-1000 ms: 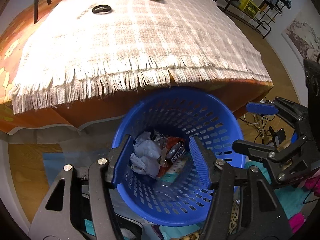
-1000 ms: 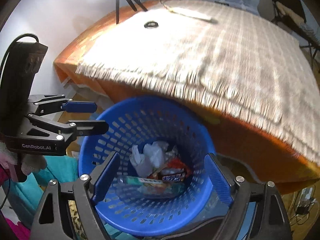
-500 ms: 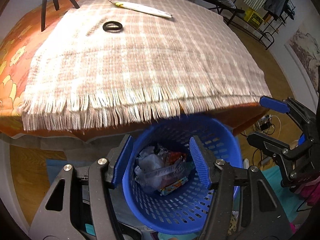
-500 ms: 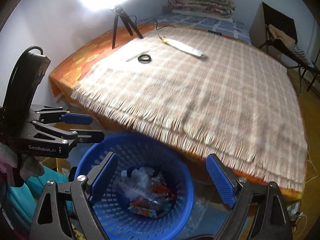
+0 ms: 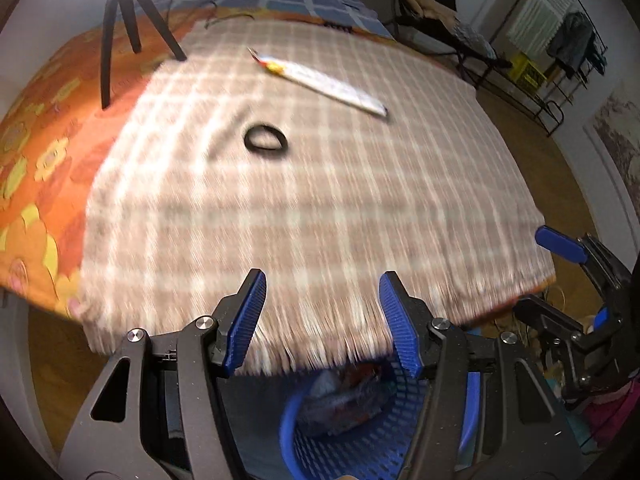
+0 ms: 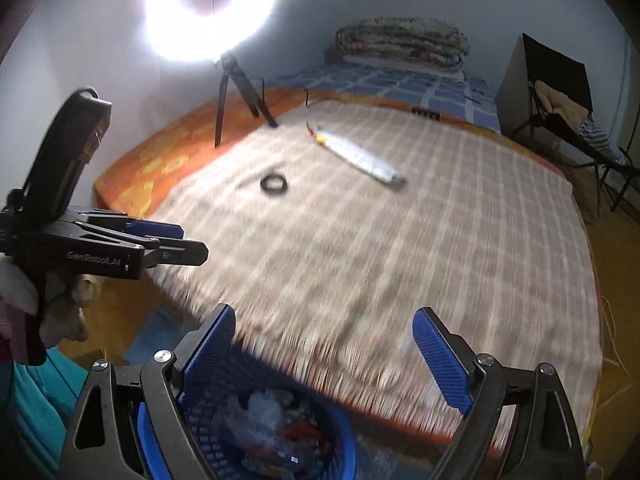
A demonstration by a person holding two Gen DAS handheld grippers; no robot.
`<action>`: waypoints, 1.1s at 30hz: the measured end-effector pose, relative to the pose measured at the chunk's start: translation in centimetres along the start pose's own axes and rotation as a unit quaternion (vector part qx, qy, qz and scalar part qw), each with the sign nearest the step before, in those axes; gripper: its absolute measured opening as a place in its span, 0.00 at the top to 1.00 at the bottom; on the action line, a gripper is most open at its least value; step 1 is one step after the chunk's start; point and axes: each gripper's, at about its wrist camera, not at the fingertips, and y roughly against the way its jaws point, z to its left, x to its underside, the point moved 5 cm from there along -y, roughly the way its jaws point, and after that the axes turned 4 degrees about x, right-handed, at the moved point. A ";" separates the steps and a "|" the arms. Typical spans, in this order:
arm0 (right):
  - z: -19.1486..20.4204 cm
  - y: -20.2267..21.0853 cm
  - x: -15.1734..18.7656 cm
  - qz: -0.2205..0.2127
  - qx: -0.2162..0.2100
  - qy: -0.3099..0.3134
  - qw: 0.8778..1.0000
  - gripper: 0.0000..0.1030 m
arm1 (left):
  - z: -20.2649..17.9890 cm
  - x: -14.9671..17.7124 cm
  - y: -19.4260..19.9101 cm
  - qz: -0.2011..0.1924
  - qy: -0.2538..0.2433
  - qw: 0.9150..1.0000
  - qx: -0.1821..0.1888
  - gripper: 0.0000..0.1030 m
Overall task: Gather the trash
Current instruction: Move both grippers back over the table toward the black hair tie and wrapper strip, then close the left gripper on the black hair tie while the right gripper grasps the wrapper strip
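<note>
A: What is found nearest the cameras?

B: The left gripper is seen wide open with nothing held; the right gripper is likewise spread and empty. Just below them the blue basket stands on the floor against the bed's edge, with wrappers and crumpled paper already inside.

A: And farther off?

B: On the checked blanket a black ring lies near the middle, and beyond it a long white wrapper is laid slantwise. These are judged to be the trash not yet collected.

A: How should the reach be done well?

B: One piece should be aimed for at a time, probably the ring first, being nearer. The fingers should be lowered flat to the cloth and closed across the ring's band, so that the blanket is not pinched along with it.

A: What cannot be made out?

B: Both views are blurred. The basket's rim is cut off by the frame and half hidden under the fringe, and the print on the wrapper cannot be read.
</note>
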 end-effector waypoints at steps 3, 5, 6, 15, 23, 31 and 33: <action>-0.7 -0.6 -2.1 -0.014 0.002 0.006 1.000 0.11 | 0.9 -1.9 -0.3 -0.010 0.008 1.000 -0.007 0.41; -1.1 -1.4 -3.6 -0.018 0.003 0.015 1.000 0.11 | 1.6 -2.9 -0.8 -0.013 0.016 1.000 -0.005 0.41; -1.3 -1.9 -4.3 -0.019 0.004 0.017 1.000 0.11 | 1.8 -3.5 -1.2 -0.013 0.019 1.000 -0.009 0.41; -3.6 -6.8 -10.6 -0.016 -0.003 0.006 1.000 0.11 | 2.8 -7.0 -4.6 -0.013 0.005 1.000 -0.023 0.41; -4.2 -12.9 -14.4 0.014 -0.022 -0.006 1.000 0.11 | 4.1 -8.8 -7.5 0.000 0.002 0.999 -0.035 0.41; -3.7 -18.1 -16.0 0.039 -0.022 0.001 0.999 0.11 | 4.3 -9.6 -9.3 0.006 -0.023 0.998 -0.052 0.45; -3.5 -19.2 -16.3 0.043 -0.018 0.004 0.999 0.11 | 4.3 -9.8 -9.7 0.012 -0.031 0.998 -0.058 0.56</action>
